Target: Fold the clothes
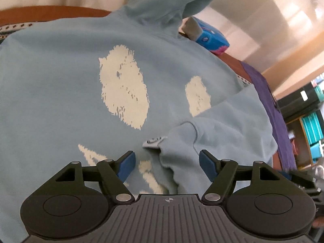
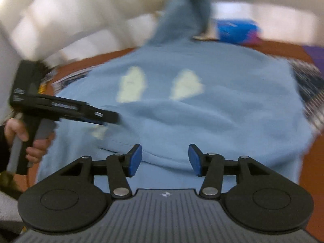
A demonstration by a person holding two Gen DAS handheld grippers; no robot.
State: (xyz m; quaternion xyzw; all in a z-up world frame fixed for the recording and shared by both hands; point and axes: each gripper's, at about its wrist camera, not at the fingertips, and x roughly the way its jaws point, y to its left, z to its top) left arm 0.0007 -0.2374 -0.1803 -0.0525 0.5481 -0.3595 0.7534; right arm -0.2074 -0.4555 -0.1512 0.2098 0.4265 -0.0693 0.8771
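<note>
A light blue hoodie (image 1: 60,81) with cream prints lies spread flat on the table, its hood (image 1: 166,6) at the far end. One sleeve (image 1: 222,125) is folded in across the body. Its cuff (image 1: 174,162) lies between the fingers of my left gripper (image 1: 167,158), which stands wide open with the pads clear of the cloth. The right wrist view is blurred. It shows the hoodie (image 2: 202,111) with my right gripper (image 2: 165,151) open just above its near part, nothing pinched. The left gripper (image 2: 113,118) reaches in from the left there, held by a person's hand (image 2: 38,143).
A blue packet (image 1: 210,38) lies past the hood on the brown table (image 1: 50,15). A purple cloth (image 1: 269,109) lies along the hoodie's right side. A patterned cloth (image 2: 311,93) shows under the hoodie's edge. Shelves (image 1: 309,121) stand beyond the table at right.
</note>
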